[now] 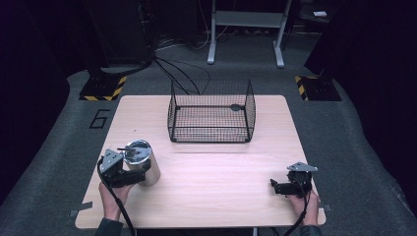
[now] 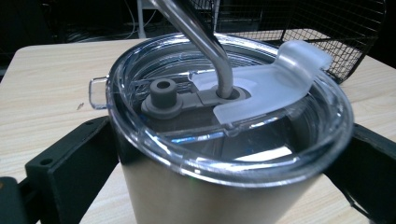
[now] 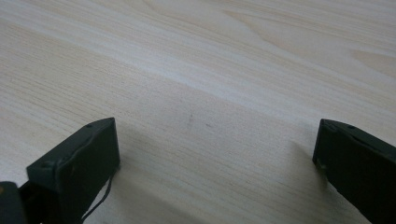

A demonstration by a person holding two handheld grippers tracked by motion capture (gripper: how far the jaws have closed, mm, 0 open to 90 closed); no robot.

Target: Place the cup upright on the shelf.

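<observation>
Two grippers are at work over a pale wooden table (image 1: pixel 206 187), one in each of the person's hands. At the near left, the left gripper (image 1: pixel 129 175) grasps a stainless steel tumbler (image 1: pixel 145 164), its black jaws set on either side of the metal wall just under the rim. In the left gripper view the jaws press in from both sides of the tumbler (image 2: pixel 205 196), which stands upright on the table. A clear plastic lid (image 2: pixel 140 135) sits on its mouth, with a small tab jutting out at the left edge. A bent metal straw (image 2: pixel 205 42) passes down through a grey rubber seal (image 2: pixel 187 95) in the lid, and a frosted flap (image 2: pixel 275 84) arcs across the lid's far right side.

At the near right of the table, well apart from the tumbler, the right gripper (image 1: pixel 279 188) hangs low over bare wood. Its jaws stand wide apart in the right gripper view, released, with nothing between them but the table (image 3: pixel 210 93).

Beyond both grippers, at the far middle of the table, stands a black wire basket (image 1: pixel 211 133), open at the top. Its mesh (image 2: pixel 322 32) shows just behind the tumbler in the left gripper view.
</observation>
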